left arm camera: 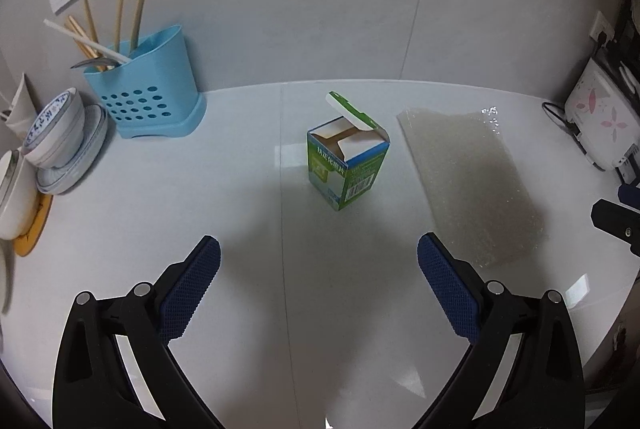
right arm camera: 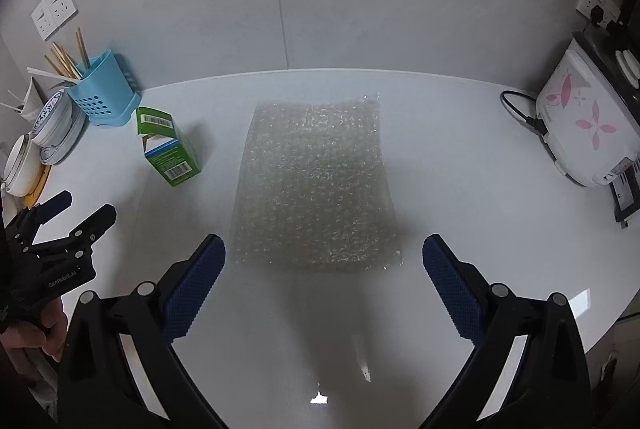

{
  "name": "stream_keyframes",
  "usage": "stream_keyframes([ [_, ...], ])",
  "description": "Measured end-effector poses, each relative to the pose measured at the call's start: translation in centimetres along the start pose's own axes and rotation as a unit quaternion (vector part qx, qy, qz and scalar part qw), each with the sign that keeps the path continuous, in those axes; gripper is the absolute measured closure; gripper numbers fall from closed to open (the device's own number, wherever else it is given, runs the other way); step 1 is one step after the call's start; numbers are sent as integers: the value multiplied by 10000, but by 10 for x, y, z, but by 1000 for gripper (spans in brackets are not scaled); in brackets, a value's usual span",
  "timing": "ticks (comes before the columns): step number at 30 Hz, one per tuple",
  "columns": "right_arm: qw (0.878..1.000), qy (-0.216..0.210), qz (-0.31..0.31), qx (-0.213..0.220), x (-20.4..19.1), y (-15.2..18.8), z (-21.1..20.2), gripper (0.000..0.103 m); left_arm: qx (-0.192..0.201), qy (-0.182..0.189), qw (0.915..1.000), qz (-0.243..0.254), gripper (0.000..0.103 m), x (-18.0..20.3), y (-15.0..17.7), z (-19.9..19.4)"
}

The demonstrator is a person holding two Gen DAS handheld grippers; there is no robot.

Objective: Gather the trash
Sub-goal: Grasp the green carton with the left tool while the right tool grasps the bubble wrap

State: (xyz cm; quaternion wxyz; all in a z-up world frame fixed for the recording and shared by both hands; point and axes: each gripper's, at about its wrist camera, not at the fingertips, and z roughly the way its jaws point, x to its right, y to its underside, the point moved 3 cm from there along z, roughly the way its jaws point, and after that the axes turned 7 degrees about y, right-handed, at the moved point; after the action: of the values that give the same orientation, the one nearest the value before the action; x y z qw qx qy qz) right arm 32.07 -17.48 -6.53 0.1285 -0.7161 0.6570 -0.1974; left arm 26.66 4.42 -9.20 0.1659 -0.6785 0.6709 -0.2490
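White desk (left arm camera: 160, 213) under the left tongs (left arm camera: 318, 261), spread wide and empty; centre frame stands a green carton (left arm camera: 346, 165), flap up, insides hard to read. Blue caddy (left arm camera: 146, 89) upper left holds chopsticks. Right view: right tongs (right arm camera: 324, 263) gaping too, bubble wrap (right arm camera: 316, 185) flat between them, its near edge blurry.

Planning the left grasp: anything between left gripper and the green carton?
Nothing. Left wrist view shows bare white counter between the open left gripper and the green carton.
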Motion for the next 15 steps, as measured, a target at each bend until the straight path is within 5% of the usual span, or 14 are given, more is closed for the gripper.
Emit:
stream_keyframes([
  [15, 9972, 111, 83, -733, -19, -35, 93, 8, -196, 411, 9987, 234, 6, -10, -41, 77],
])
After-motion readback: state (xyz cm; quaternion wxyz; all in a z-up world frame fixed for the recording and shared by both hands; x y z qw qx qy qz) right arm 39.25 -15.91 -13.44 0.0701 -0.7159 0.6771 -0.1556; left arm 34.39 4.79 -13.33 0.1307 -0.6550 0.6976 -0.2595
